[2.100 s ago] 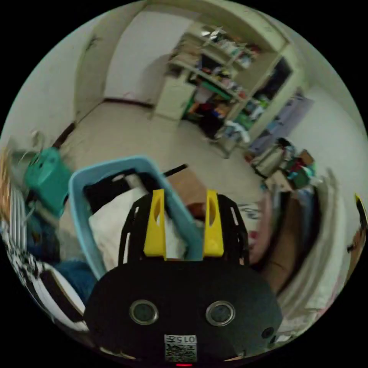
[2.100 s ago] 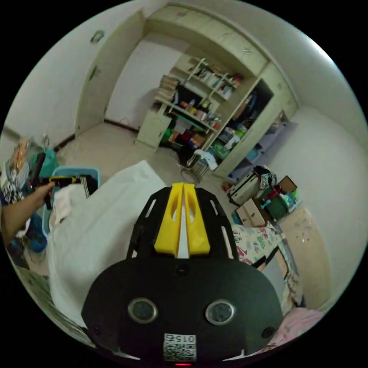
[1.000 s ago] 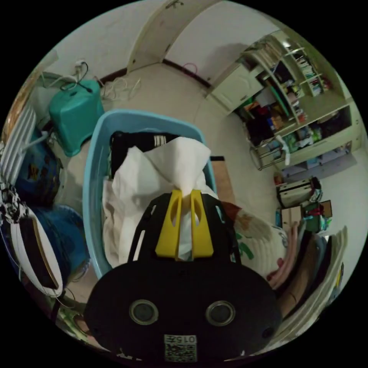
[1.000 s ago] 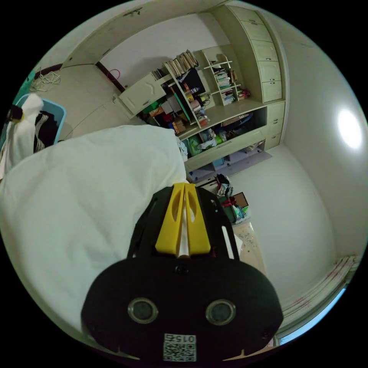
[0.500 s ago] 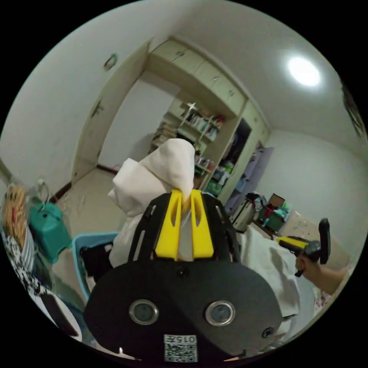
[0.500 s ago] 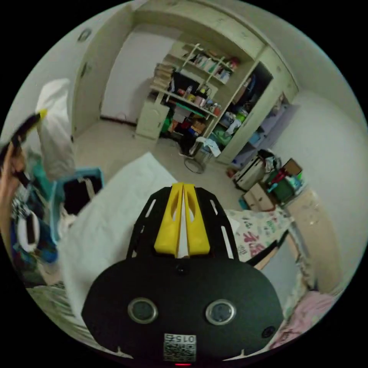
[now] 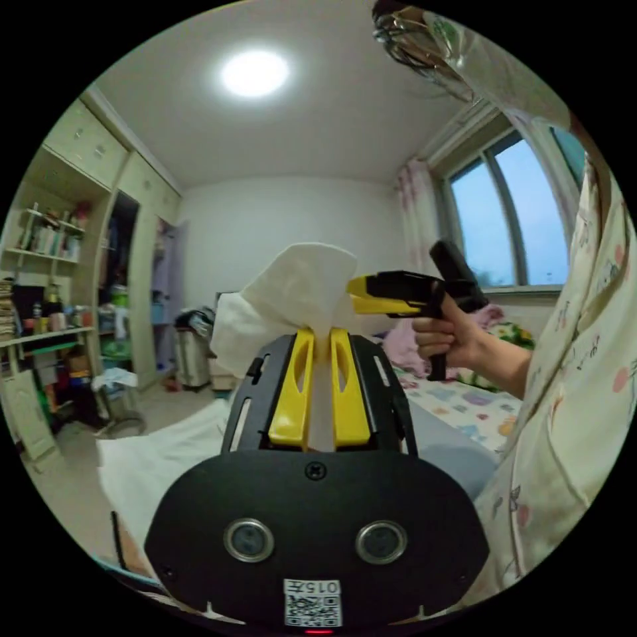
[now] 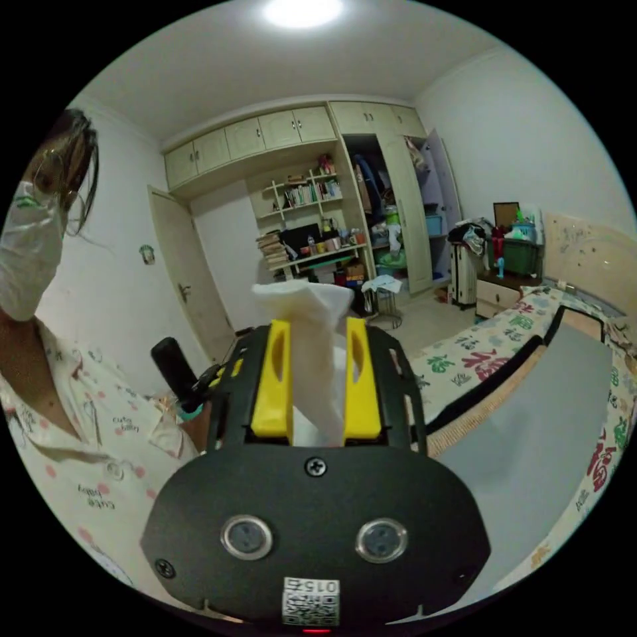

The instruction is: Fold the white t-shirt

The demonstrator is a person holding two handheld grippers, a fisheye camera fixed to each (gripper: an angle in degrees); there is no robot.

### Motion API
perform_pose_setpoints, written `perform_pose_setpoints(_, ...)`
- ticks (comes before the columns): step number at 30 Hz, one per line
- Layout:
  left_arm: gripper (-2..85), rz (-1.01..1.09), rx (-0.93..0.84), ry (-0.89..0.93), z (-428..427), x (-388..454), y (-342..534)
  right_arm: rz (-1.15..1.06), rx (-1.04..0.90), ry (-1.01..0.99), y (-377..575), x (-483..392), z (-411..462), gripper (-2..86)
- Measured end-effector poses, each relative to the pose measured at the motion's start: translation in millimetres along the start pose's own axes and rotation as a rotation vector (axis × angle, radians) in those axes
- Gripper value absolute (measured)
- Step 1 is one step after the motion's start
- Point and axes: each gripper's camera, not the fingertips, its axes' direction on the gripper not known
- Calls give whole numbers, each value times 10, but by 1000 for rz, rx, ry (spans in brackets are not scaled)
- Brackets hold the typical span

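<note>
The white t-shirt (image 7: 298, 292) hangs bunched and crumpled, raised off the bed.

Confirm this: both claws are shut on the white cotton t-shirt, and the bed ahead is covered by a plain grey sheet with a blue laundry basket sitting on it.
Wrong on the basket: the right gripper view shows the plain grey sheet bare. Both the left claw and right claw are shut on the white cotton t-shirt.

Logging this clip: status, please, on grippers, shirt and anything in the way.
Left gripper shut on white t-shirt, held aloft. Right gripper holds the cloth between its jaws too. Grey mat on the bed; nothing in the way.
</note>
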Motion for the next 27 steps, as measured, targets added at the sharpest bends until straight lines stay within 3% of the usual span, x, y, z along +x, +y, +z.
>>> perform_pose_setpoints(6, 51, -89, -227, 308, 1979, 421, 669, 116, -81, 115, -842, 442, 22, 21)
perform_pose_setpoints(11, 78, -205, -260, 525, 2830, 94, 1233, 229, 29, -148, -1930, 898, 24, -5)
perform_pose_setpoints(15, 84, -186, -242, 510, 3229, -281, 1571, 209, 55, -170, -2657, 1079, 189, -6)
perform_pose_setpoints(18, 92, -217, -313, 437, 3623, -527, 1889, 377, 2, -73, -2899, 1572, 435, -5)
perform_pose_setpoints(21, 88, -273, -350, 402, 4049, -641, 2311, 720, -200, 97, -2693, 2279, 1068, -2)
perform_pose_setpoints(23, 85, -324, -387, 394, 4361, -668, 2608, 1029, -400, 315, -2390, 2792, 1644, 5)
perform_pose_setpoints(27, 86, -355, -563, 443, 5177, -574, 3179, 1039, -471, 610, -2902, 2848, 2397, 44)
